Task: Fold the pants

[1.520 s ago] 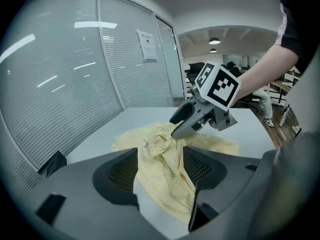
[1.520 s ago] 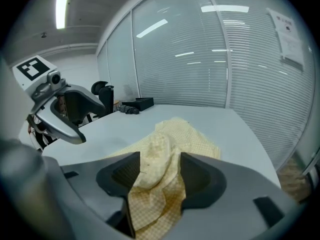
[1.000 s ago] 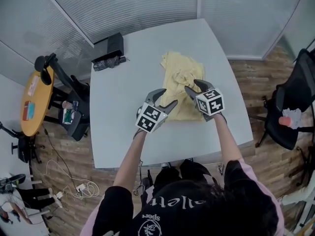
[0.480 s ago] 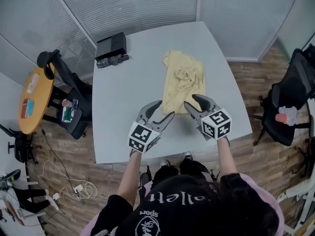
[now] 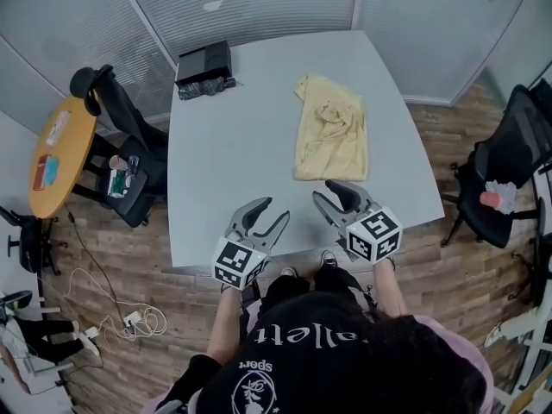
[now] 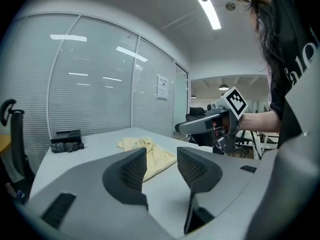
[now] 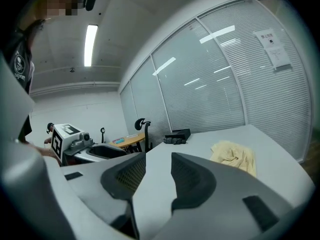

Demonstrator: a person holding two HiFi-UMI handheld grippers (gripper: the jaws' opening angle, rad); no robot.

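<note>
Yellow pants (image 5: 332,132) lay far right on the bench (image 5: 224,162), close to its right edge. The left gripper (image 5: 270,214) and right gripper (image 5: 326,194) hovered over the near edge, fingers apart, closing on nothing, with bare bench beyond.

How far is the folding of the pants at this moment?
Done, it seems: the yellow pants lie on the table as a compact folded bundle, a little rumpled on top. In hand: nothing; the left gripper and right gripper hang at the table's near edge, apart from the pants, jaws closing on nothing. Left: perhaps smoothing the rumpled top.
</note>
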